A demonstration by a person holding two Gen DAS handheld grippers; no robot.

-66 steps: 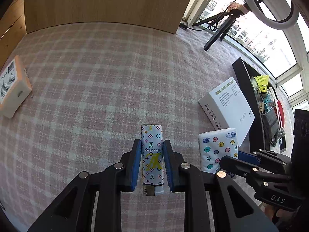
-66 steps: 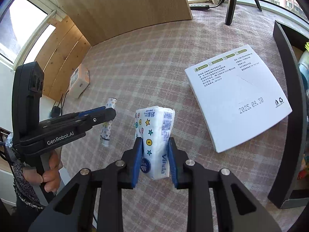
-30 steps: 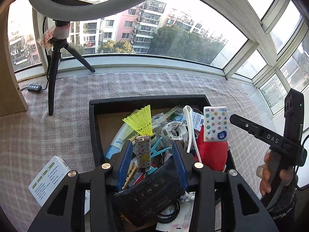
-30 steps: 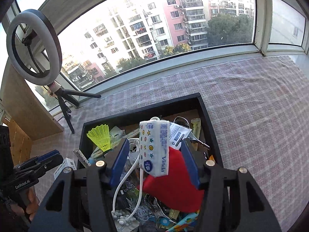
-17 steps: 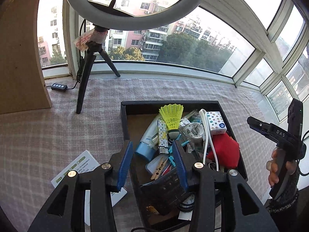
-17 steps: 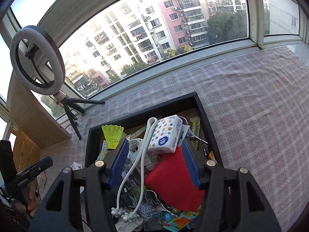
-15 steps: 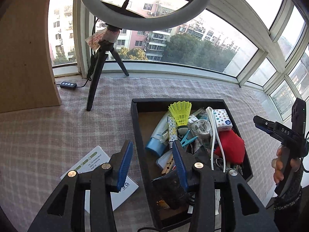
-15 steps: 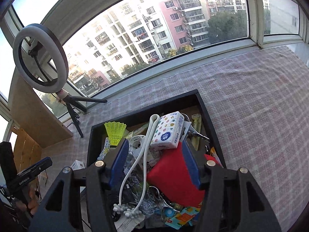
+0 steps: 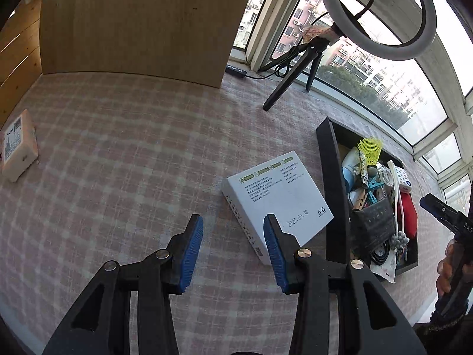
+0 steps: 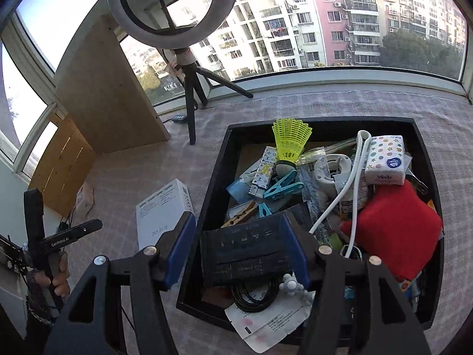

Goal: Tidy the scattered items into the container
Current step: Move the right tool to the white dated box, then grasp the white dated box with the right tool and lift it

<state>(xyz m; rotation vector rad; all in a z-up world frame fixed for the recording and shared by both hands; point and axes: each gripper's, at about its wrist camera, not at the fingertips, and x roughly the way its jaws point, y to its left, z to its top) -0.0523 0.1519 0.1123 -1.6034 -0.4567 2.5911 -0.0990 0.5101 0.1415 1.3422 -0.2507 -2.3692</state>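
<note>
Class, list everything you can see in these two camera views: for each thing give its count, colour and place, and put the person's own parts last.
container: 1, black, on the checked cloth, crammed full
shuttlecock: 1, yellow, in container
tissue pack: 1, white, dotted, in container
patterned tube: 1, white, in container
red pouch: 1, in container
clothes pegs: 2, teal, in container
flat box: 1, white, beside container
small box: 1, pale orange, far left of the cloth
ring light: 1, white, on a tripod by the window
left hand-held gripper: open, empty
right hand-held gripper: open, empty
</note>
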